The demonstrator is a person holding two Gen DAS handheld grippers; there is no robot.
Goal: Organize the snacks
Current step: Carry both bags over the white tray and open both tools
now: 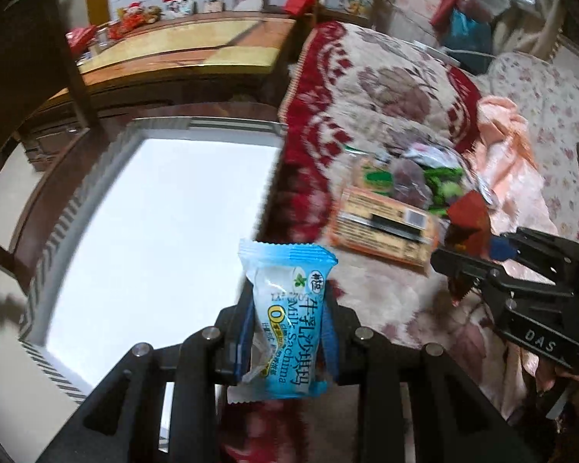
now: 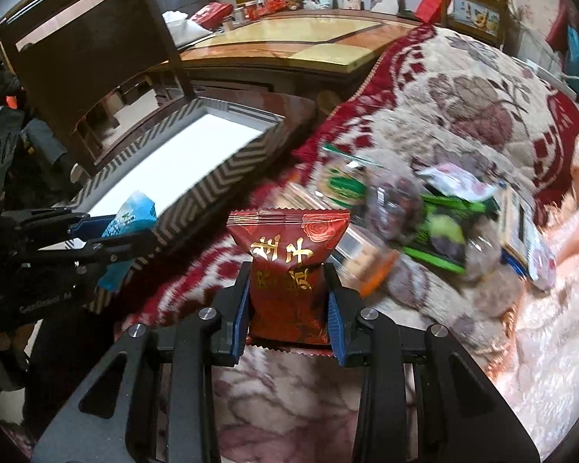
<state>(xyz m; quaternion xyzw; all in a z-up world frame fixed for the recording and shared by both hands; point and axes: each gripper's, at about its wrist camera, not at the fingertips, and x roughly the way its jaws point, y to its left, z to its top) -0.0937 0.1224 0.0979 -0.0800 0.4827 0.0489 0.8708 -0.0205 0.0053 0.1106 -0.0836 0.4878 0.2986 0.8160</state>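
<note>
- The left hand-held gripper points steeply downward; its two blue-padded fingers stand close together and are clamped on a light-blue snack packet, which stands upright between them.
- The right hand-held gripper points steeply downward at a like angle; its blue-padded fingers are pressed against both sides of a red snack packet, which stands upright in the grip.
- Seen from the left wrist camera, the right hand-held gripper lies to the right, well apart from the left one.
- Seen from the right wrist camera, the left hand-held gripper lies to the left.
- Neither holding hand can be made out clearly.
</note>
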